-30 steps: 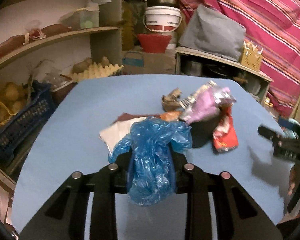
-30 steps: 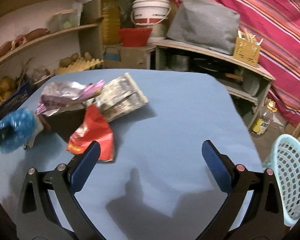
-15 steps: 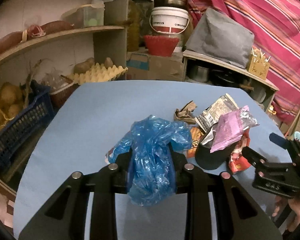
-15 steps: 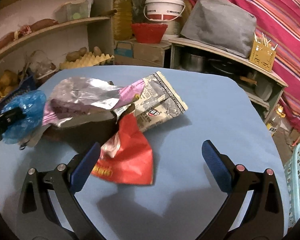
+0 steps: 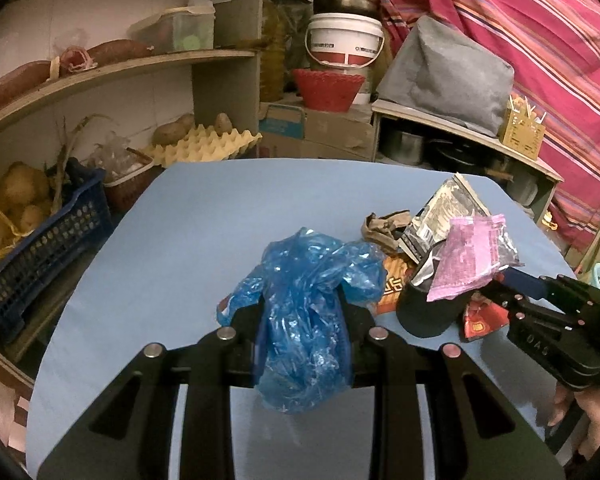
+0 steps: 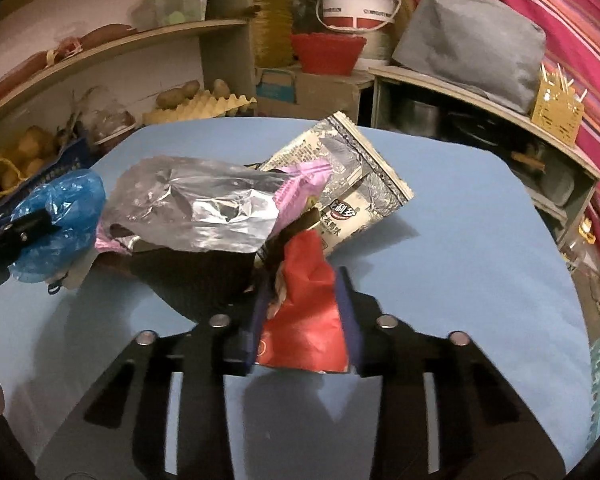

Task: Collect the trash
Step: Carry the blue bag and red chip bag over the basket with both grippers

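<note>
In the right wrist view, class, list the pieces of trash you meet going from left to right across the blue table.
Blue plastic bag → silver foil wrapper → red wrapper, gripped in the right claw → grey printed packet.

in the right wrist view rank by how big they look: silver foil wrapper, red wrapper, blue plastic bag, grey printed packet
1. silver foil wrapper
2. grey printed packet and red wrapper look alike; the red one sits nearest the camera, so unsure
3. blue plastic bag, partly hidden
</note>
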Demonstrator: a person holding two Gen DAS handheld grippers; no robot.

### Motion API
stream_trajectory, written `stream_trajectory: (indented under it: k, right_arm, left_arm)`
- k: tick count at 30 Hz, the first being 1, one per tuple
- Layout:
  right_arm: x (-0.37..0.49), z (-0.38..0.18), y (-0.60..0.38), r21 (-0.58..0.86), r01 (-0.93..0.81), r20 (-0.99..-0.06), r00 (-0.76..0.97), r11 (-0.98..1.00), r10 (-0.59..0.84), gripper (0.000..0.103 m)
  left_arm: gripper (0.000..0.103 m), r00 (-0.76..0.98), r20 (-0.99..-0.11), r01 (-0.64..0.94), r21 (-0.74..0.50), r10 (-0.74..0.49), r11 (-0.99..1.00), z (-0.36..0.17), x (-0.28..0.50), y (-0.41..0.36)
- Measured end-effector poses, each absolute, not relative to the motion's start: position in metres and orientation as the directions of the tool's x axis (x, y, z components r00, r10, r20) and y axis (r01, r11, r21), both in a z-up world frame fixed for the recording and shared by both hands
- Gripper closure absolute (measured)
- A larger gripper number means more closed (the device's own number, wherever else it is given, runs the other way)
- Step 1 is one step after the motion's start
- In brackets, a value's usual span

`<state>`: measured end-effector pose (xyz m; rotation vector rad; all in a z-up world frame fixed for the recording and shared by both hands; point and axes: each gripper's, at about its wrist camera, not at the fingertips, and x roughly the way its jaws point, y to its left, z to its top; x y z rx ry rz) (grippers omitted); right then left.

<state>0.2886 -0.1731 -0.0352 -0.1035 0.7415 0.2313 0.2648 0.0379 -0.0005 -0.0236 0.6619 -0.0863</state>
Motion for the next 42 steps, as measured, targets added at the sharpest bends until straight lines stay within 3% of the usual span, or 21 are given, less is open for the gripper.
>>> stream_trajectory:
  k: [4, 23, 42]
  right_arm:
    - [0.284, -0.029, -0.180, -0.009, -0.249, -0.668, 0.722, 0.968, 0.179, 0.078]
    - [0.230, 0.003, -0.268, -0.026, -0.149, -0.620, 0.778, 0.989, 0.101, 0.078]
    - [0.160, 0.015, -0.401, 0.009, 0.005, -0.599, 0.801, 1.000, 0.002, 0.078]
  left_arm:
    - [0.075, 0.786, -0.612, 0.071, -0.050, -0.087, 0.996, -0.001, 0.265, 0.039]
    - [0.075, 0.811, -0.577, 0.093, -0.036, -0.097, 0.995, 0.014, 0.221, 0.006]
    - [0.075, 0.782, -0.570, 0.286, -0.030, -0.252, 0.958, 0.019, 0.202, -0.137]
